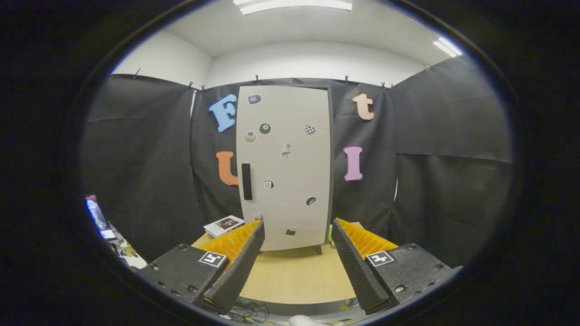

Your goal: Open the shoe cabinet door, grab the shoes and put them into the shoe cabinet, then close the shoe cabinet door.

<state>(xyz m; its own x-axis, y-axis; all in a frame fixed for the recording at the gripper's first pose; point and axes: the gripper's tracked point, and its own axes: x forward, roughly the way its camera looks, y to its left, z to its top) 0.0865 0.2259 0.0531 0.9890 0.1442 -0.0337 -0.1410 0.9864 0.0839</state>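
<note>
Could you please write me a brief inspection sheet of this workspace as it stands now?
Surface: wooden table, bare between the fingers.
Job's things: cabinet upright at the table's far end, door shut; dark handle near its left edge; stickers on the door. Shoes: nothing seen.
Clutter: flat box left of the cabinet.
Gripper: gripper open, fingers apart, aimed at the cabinet, touching nothing.
Cables: tangle below the table's near edge.
Surroundings: black cloth wall behind, ceiling lights above, screen far left.

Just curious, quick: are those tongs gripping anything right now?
Tongs: open, holding nothing, aimed at the closed tall white cabinet door.
</note>
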